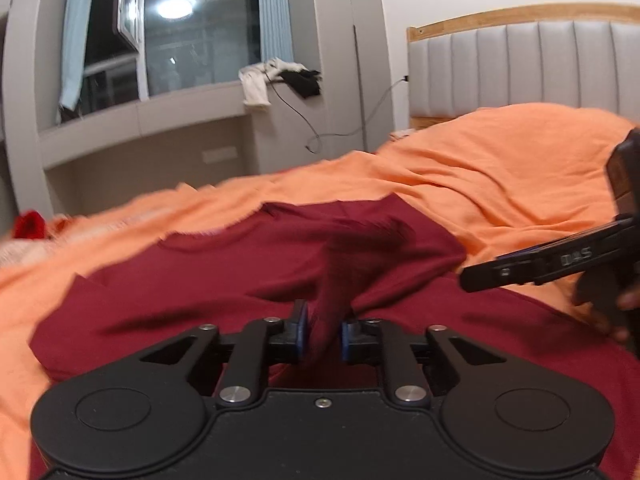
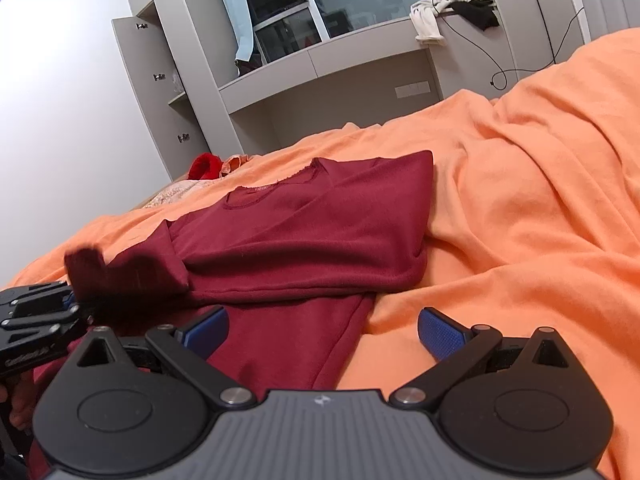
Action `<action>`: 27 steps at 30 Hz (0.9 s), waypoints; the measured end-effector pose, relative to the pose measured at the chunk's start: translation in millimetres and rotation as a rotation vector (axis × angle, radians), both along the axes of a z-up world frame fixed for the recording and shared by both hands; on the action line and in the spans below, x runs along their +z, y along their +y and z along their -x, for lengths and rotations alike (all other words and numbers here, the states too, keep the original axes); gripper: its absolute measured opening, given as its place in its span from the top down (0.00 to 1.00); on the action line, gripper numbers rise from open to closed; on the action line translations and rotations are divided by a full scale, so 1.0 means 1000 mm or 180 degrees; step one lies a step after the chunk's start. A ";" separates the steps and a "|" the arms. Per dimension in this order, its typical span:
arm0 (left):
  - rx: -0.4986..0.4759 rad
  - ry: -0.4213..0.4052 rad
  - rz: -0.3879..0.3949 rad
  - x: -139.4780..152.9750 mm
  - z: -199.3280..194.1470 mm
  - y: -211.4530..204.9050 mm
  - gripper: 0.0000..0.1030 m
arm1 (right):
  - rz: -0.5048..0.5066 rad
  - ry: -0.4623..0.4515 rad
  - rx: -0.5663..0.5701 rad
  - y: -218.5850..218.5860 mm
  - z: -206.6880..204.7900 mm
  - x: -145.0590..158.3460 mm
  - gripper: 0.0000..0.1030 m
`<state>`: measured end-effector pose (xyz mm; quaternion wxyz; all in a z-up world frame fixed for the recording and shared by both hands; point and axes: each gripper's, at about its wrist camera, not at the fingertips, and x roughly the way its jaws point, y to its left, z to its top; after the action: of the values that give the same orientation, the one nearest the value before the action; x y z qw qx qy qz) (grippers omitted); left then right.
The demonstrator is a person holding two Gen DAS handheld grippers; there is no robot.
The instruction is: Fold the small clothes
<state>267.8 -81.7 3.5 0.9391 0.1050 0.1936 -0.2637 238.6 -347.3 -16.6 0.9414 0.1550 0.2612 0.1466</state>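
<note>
A dark red long-sleeved top (image 2: 320, 220) lies on the orange bedsheet (image 2: 520, 200), its right side folded in over the body. My left gripper (image 1: 324, 336) is shut on the left sleeve (image 1: 344, 280) and holds it raised over the top; it also shows at the left edge of the right wrist view (image 2: 68, 300), with the sleeve cuff (image 2: 120, 272) in it. My right gripper (image 2: 322, 334) is open and empty, hovering over the top's lower right edge. It shows at the right of the left wrist view (image 1: 520, 272).
A red item (image 2: 206, 166) lies at the far edge of the bed. The padded headboard (image 1: 540, 68) stands at the back right. White and black clothes (image 2: 452, 12) and a cable hang on the window ledge. A grey cabinet (image 2: 160, 80) stands beyond the bed.
</note>
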 end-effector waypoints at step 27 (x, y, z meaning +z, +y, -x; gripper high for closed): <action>0.2071 0.0243 0.0683 0.034 -0.087 0.183 0.05 | 0.0448 -0.0452 0.0369 0.049 0.004 0.033 0.00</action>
<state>354.8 101.6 37.9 0.9718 -0.0716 0.2231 0.0270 234.7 -298.0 16.3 0.9560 0.0624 0.2120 0.1927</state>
